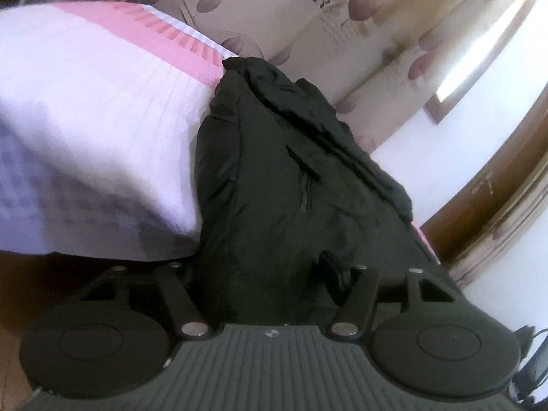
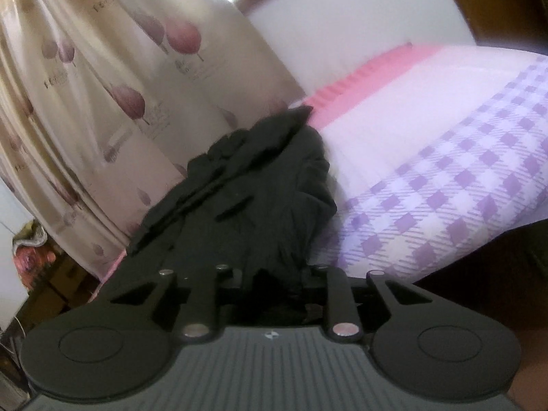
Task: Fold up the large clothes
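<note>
The left gripper [image 1: 274, 270] has its fingers buried in the black jacket [image 1: 284, 185]; dark cloth fills the gap, so I cannot tell how wide they stand. The right gripper [image 2: 274, 281] likewise has bunched black fabric between its fingers, which look closed on the jacket [image 2: 253, 198]. The jacket lies along the edge of the bed [image 1: 85, 120], on a sheet with pink stripes and lilac checks [image 2: 445, 185]. Behind hangs a cream curtain [image 2: 102, 102] printed with mauve leaves, beside a white wall [image 1: 428, 178] and brown wood trim [image 1: 486, 198].
</note>
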A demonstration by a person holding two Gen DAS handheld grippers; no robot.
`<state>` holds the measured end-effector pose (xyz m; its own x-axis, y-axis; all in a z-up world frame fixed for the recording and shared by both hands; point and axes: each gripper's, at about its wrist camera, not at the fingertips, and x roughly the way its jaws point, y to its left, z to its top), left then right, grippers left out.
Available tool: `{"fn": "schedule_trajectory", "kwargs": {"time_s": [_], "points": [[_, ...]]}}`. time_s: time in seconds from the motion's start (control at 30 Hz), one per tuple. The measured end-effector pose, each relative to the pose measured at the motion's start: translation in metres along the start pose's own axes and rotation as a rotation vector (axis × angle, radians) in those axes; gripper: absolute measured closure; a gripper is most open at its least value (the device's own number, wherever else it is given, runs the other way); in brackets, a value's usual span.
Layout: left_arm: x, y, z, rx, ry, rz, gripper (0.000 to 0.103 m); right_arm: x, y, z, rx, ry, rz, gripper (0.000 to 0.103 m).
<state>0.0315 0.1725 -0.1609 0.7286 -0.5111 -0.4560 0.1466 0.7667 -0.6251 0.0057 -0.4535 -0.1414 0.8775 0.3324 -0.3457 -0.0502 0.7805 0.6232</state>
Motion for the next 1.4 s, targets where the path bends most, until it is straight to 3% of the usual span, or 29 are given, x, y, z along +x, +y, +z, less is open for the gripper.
{"fn": "schedule_trajectory", "kwargs": {"time_s": [0.07,0.13,0.23,0.27,0.33,0.37,0.4,0.47,0.6,0.73,0.87,1.2,1.3,1.4], "points": [[0.001,0.005,-0.002,-0.019,0.006,-0.007,0.027,0.001,0.001,-0.002,-0.04,0.013,-0.023,0.078],[0.002,0.005,-0.003,-0.025,0.01,-0.012,0.017,0.003,-0.003,-0.002,-0.003,0.021,-0.005,0.067],[0.007,0.002,-0.005,-0.01,0.024,-0.01,0.02,0.005,-0.004,-0.003,0.021,0.017,0.021,0.046],[0.01,0.001,-0.004,-0.006,0.04,-0.01,0.035,0.008,-0.001,-0.003,0.018,0.026,0.023,0.046],[0.014,-0.003,-0.004,-0.002,0.053,-0.013,0.06,0.015,0.007,-0.004,-0.005,0.044,0.014,0.052],[0.012,-0.005,-0.005,-0.006,0.043,-0.02,0.066,0.017,0.01,-0.004,-0.021,0.053,0.004,0.061],[0.01,-0.009,-0.004,-0.003,0.03,-0.012,0.074,0.02,0.014,-0.004,-0.035,0.065,-0.008,0.078],[0.002,-0.02,-0.003,0.025,0.004,0.018,0.082,0.018,0.017,-0.002,-0.013,0.057,0.01,0.086],[-0.015,-0.045,0.002,0.106,-0.061,0.06,0.086,0.002,0.02,0.009,0.052,0.008,0.1,0.089],[-0.025,-0.052,0.001,0.115,-0.109,0.05,0.086,-0.002,0.02,0.013,0.074,0.005,0.114,0.089],[-0.027,-0.055,0.0,0.124,-0.08,0.074,0.086,-0.003,0.013,0.009,0.124,0.009,0.139,0.089],[-0.022,-0.09,0.0,0.312,-0.053,0.176,0.085,-0.001,0.006,0.006,0.114,0.039,0.109,0.086],[-0.018,-0.091,-0.001,0.329,-0.04,0.201,0.083,0.002,0.008,0.007,0.11,0.048,0.099,0.072],[-0.014,-0.092,-0.003,0.346,-0.034,0.221,0.083,0.004,0.008,0.009,0.13,0.043,0.112,0.032]]}}
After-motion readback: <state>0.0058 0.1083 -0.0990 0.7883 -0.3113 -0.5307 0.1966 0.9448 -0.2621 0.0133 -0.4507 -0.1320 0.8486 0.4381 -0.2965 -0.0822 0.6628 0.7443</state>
